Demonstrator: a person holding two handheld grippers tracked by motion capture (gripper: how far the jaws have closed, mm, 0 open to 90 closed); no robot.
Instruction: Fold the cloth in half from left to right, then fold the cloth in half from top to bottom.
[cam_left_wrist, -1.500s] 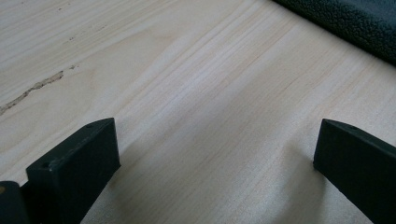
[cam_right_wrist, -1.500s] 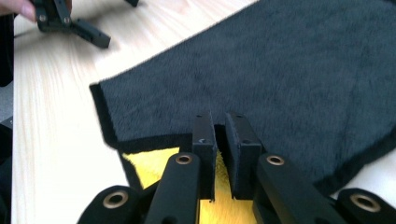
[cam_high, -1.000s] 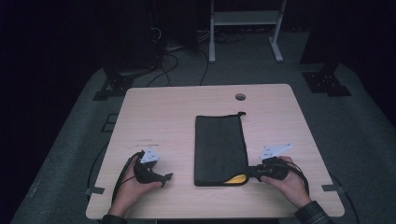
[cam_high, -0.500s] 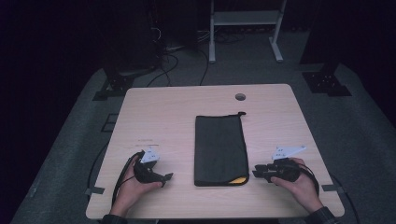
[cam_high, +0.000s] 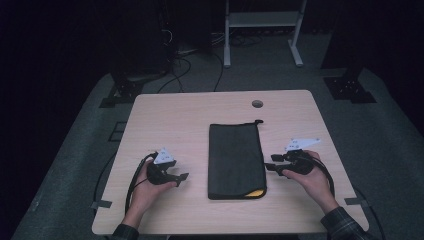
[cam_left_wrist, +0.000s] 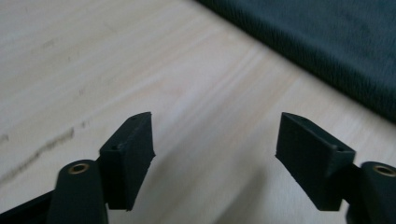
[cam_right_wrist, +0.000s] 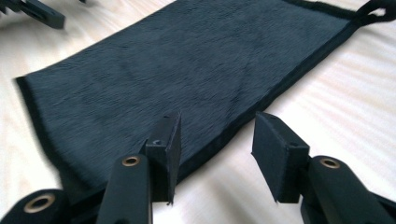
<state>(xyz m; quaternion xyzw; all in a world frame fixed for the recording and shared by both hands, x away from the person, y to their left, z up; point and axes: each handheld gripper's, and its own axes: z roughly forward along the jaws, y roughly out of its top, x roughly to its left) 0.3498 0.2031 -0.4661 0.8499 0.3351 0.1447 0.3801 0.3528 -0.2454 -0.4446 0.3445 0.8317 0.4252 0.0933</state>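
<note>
A flat black fabric pouch (cam_high: 236, 160) lies lengthwise in the middle of the wooden table (cam_high: 175, 115). It has a cord loop (cam_right_wrist: 376, 10) at its far end and a small yellow patch (cam_high: 256, 193) at its near right corner. My right gripper (cam_high: 270, 163) rests just right of the pouch. Its jaws have just been opening and stand apart (cam_right_wrist: 217, 135) at the pouch's side hem (cam_right_wrist: 280, 88), gripping nothing. My left gripper (cam_high: 181, 178) sits left of the pouch. Its jaws (cam_left_wrist: 215, 135) have just been closing a little, still open over bare wood, with the pouch (cam_left_wrist: 327, 46) ahead.
A round cable hole (cam_high: 257, 103) sits near the table's far edge. Behind the table a white metal stand (cam_high: 260, 20) and cables lie on the dark floor. The other gripper (cam_right_wrist: 37, 11) shows far across the pouch in the right gripper view.
My right gripper has drawn back to the right from the pouch's near right corner and its jaws have parted. The left hand has stayed in place.
</note>
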